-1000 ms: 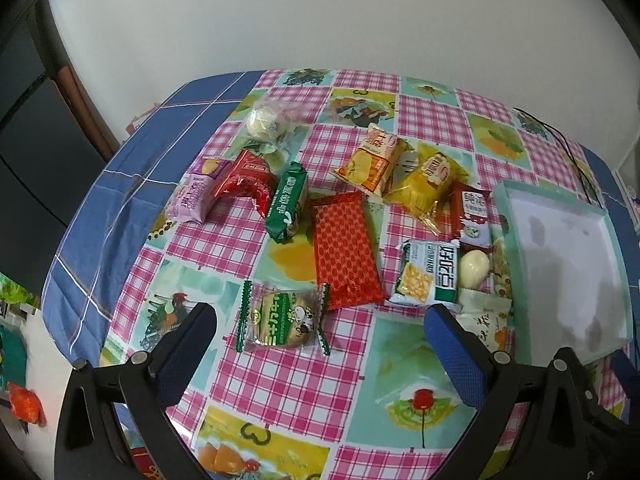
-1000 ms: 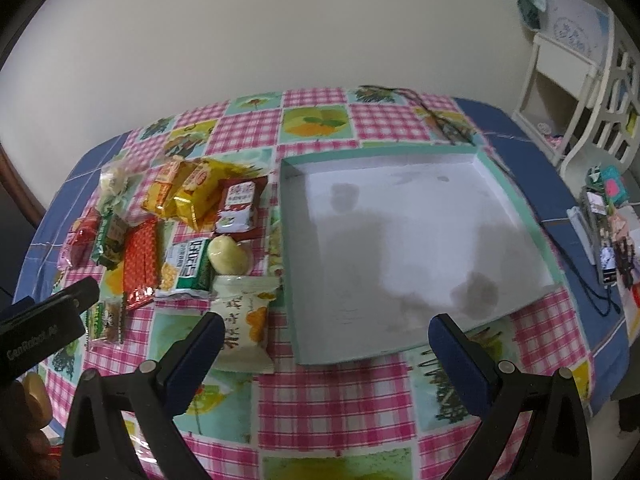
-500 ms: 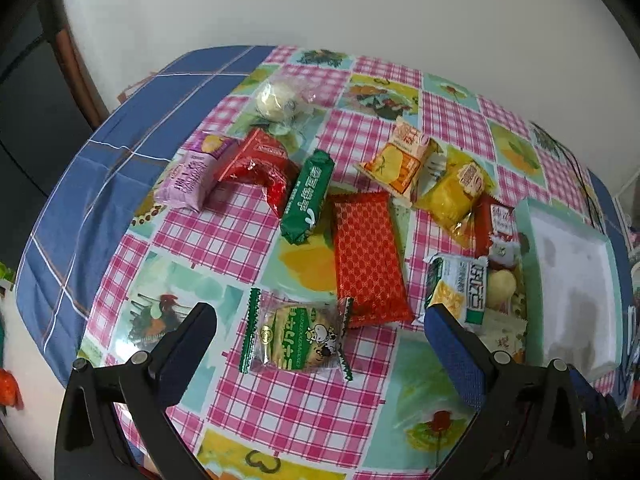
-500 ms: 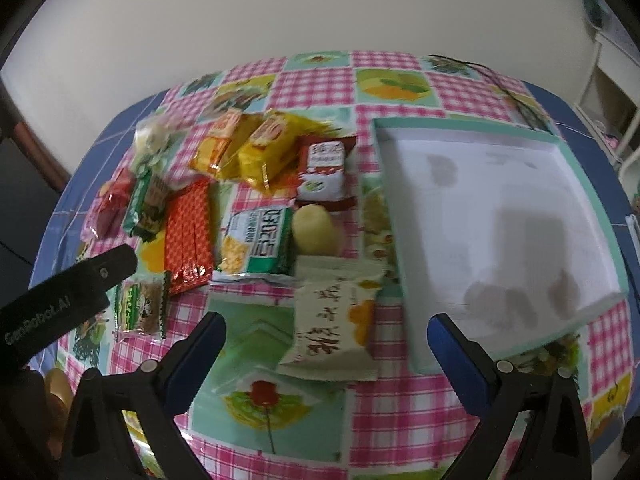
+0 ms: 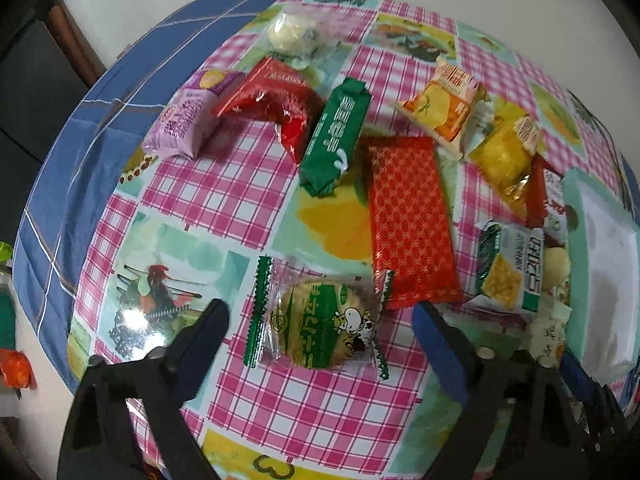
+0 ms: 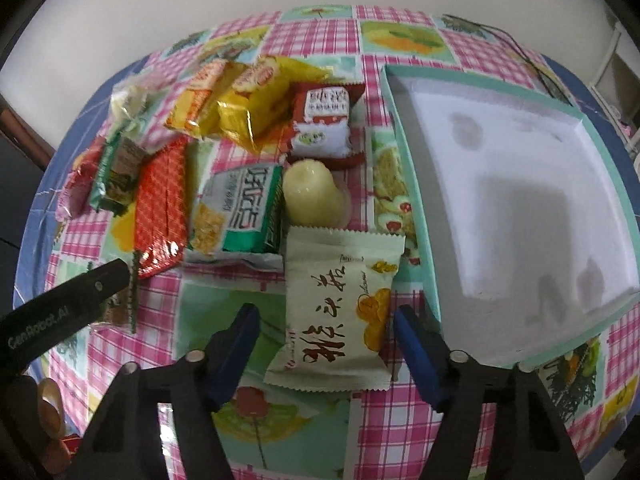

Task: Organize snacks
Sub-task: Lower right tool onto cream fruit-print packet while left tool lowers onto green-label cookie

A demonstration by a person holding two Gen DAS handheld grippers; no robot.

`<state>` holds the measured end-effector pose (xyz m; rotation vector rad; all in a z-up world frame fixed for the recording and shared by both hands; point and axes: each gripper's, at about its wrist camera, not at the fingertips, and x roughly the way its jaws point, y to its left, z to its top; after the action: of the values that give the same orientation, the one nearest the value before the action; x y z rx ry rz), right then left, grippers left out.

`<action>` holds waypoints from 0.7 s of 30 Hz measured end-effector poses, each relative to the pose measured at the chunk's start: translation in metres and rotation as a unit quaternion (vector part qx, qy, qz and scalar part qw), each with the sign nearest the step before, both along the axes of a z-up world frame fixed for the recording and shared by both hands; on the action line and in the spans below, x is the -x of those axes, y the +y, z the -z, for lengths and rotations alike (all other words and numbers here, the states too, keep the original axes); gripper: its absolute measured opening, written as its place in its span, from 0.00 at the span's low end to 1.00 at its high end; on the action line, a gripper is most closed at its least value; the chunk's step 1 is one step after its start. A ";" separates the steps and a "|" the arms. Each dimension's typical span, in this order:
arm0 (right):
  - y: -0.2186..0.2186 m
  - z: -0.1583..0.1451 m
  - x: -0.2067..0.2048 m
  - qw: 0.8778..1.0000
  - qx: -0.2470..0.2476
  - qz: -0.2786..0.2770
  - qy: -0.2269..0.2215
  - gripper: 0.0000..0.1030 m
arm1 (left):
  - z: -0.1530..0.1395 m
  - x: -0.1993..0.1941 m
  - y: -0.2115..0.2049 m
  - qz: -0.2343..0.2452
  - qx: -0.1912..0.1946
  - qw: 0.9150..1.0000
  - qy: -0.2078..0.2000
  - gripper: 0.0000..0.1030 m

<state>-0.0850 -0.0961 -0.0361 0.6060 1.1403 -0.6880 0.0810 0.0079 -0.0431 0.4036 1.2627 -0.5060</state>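
the step in hand looks like a double approach for a first pick: each gripper lines up on the snack nearest it, and no snack is yet in the tray.

the right gripper (image 6: 326, 330) has its jaws spread wide and empty, a blue pad on either side of the lower half of the cream packet (image 6: 340, 308); whether the pads touch the wrapper is hard to tell. the packet lies flat near the front edge of the counter (image 6: 460, 440), just beside the near corner of the white tray (image 6: 416, 184). the next move calls for closing across the packet's width, lifting, and carrying it over the teal rim into the bare tray.

the left gripper (image 5: 320, 322) is also wide open and holds nothing; its pads flank the round biscuit in clear wrap (image 5: 320, 318), apart from the crimped green ends. it needs to sink a little lower and close on the biscuit, not on the loose film.

further out, toward the middle of the counter, lie the flat red packet (image 5: 410, 220), its near end just beside the biscuit wrapper, the green bar (image 5: 336, 136), and a green-and-white cracker pack (image 6: 236, 212) next to a pale jelly cup (image 6: 310, 196). toward the far edge sit a crumpled red bag (image 5: 272, 104), a lilac packet (image 5: 186, 120), orange (image 5: 448, 108) and yellow packs (image 5: 504, 148), and a red-and-white packet (image 6: 324, 120).
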 end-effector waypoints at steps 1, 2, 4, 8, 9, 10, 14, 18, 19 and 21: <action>0.000 0.001 0.000 1.000 -0.001 0.000 0.003 0.65 | 0.003 0.000 -0.001 0.001 -0.005 1.000 0.003 0.81; -0.001 0.003 0.000 1.000 -0.002 0.000 0.006 0.58 | 0.006 0.000 -0.001 0.001 -0.009 1.000 0.004 0.78; -0.001 0.004 -0.001 1.000 -0.005 0.001 0.009 0.54 | 0.012 0.001 -0.003 0.004 -0.019 1.000 0.005 0.71; -0.004 0.005 -0.001 1.000 -0.008 0.002 0.008 0.53 | 0.016 0.002 -0.003 0.010 -0.022 1.000 -0.003 0.69; -0.004 0.005 -0.001 1.000 -0.008 0.002 0.009 0.53 | 0.016 0.003 -0.003 0.012 -0.022 1.000 -0.006 0.68; -0.003 0.006 -0.001 1.000 -0.008 0.002 0.009 0.53 | 0.016 0.004 -0.005 0.012 -0.023 1.000 -0.007 0.66; -0.003 0.005 0.000 1.000 -0.007 0.003 0.009 0.53 | 0.007 0.009 -0.014 0.025 -0.019 0.999 -0.016 0.51; -0.004 -0.002 0.001 1.000 -0.006 0.002 0.004 0.53 | 0.007 0.011 -0.015 0.026 -0.017 0.999 -0.014 0.51; -0.004 -0.004 0.001 1.000 -0.006 0.001 0.005 0.53 | 0.006 0.009 -0.014 0.024 -0.015 1.000 -0.012 0.51; -0.002 -0.006 0.001 1.000 -0.007 -0.001 0.008 0.53 | 0.005 0.007 -0.012 0.019 -0.009 1.000 -0.007 0.52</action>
<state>-0.0858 -0.0984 -0.0297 0.6126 1.1613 -0.6839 0.0742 -0.0036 -0.0480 0.4462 1.2495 -0.5226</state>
